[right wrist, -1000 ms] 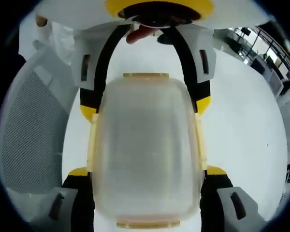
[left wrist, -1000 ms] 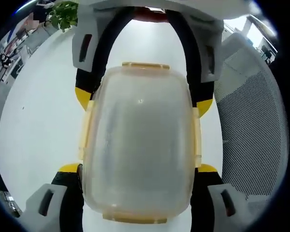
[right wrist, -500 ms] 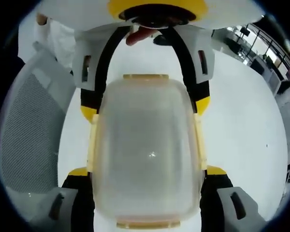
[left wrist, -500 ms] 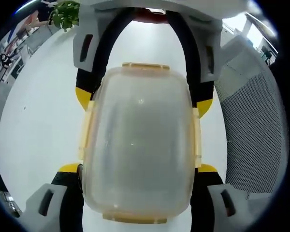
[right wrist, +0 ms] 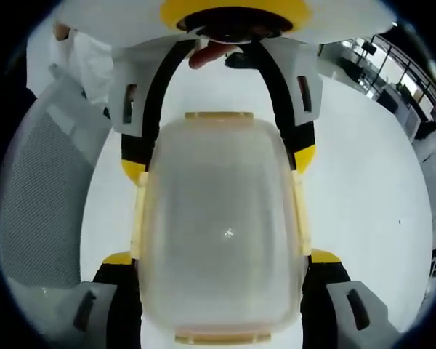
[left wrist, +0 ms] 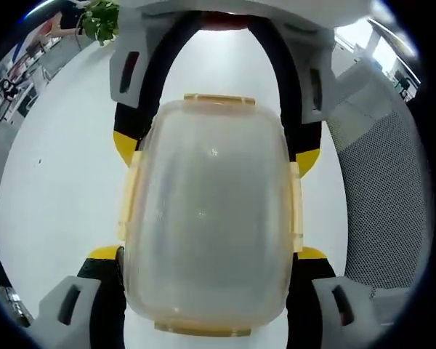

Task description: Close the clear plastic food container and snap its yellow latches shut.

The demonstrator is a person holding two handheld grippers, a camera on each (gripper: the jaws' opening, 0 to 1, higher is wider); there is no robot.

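The clear plastic container (left wrist: 211, 218) with its lid on is held between both grippers, one at each end. Yellow latches lie along its rim: the far latch (left wrist: 219, 99), the near latch (left wrist: 203, 329) and the side latches (left wrist: 127, 196). My left gripper (left wrist: 209, 254) is shut on the near half, its yellow-tipped jaws against the sides. My right gripper (left wrist: 216, 149) comes in from the top and clasps the far half. From the other side, the container (right wrist: 221, 233) sits in my right gripper (right wrist: 219, 258), with the left gripper (right wrist: 219, 161) beyond it.
A white table (left wrist: 51, 189) lies beneath. A grey mesh chair (left wrist: 385, 189) stands beside it, also seen as the mesh chair (right wrist: 40, 196). A potted plant (left wrist: 98, 18) is far off. A person's fingertip (right wrist: 211, 51) shows behind the left gripper.
The container and both grips look the same. The background has slid slightly, so the cameras turned a little.
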